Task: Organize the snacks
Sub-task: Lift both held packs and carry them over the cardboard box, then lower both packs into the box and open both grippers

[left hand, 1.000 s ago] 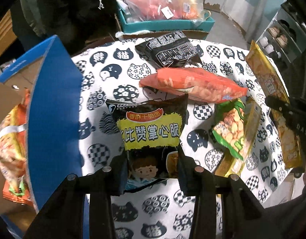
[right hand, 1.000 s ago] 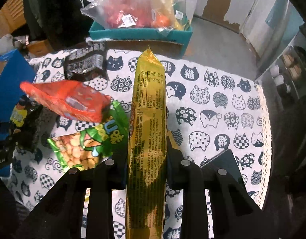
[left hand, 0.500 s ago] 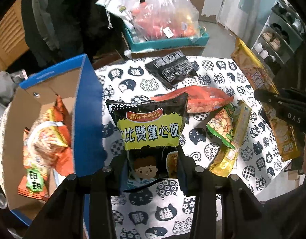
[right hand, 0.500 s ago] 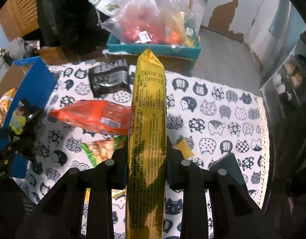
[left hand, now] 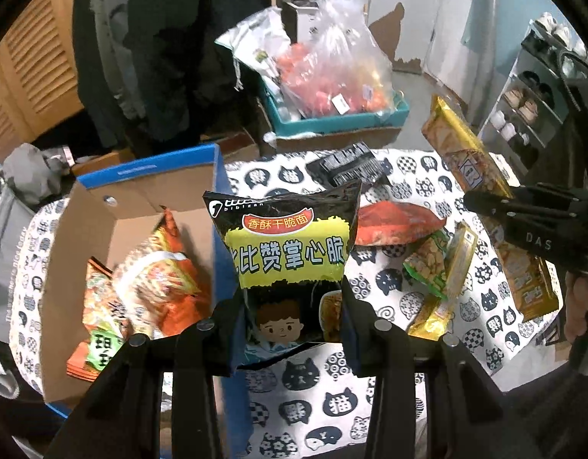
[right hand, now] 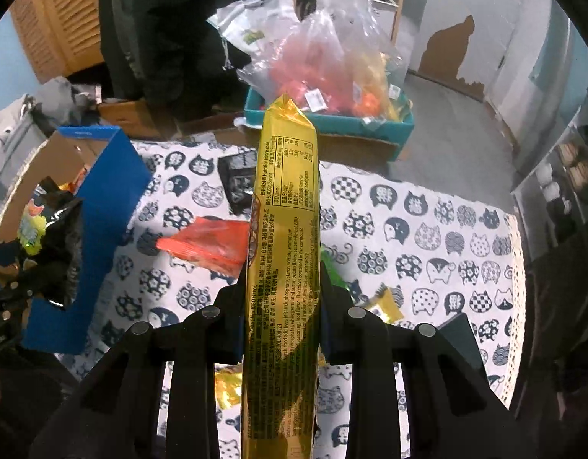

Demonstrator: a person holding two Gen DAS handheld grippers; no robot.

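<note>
My left wrist camera sits just behind the left gripper (left hand: 292, 329) and looks forward and down along its fingers, from above the near edge of the cat-print tablecloth (left hand: 332, 401), close over the blue cardboard box (left hand: 217, 199) on its left. My right wrist camera rides behind the right gripper (right hand: 281, 306), looking forward and down from above the cloth's right half. Both views face the teal crate (left hand: 343, 122) beyond the table. They share the cloth, the box, the crate, the orange packet (right hand: 206, 246), and each catches the other gripper at its edge.
</note>
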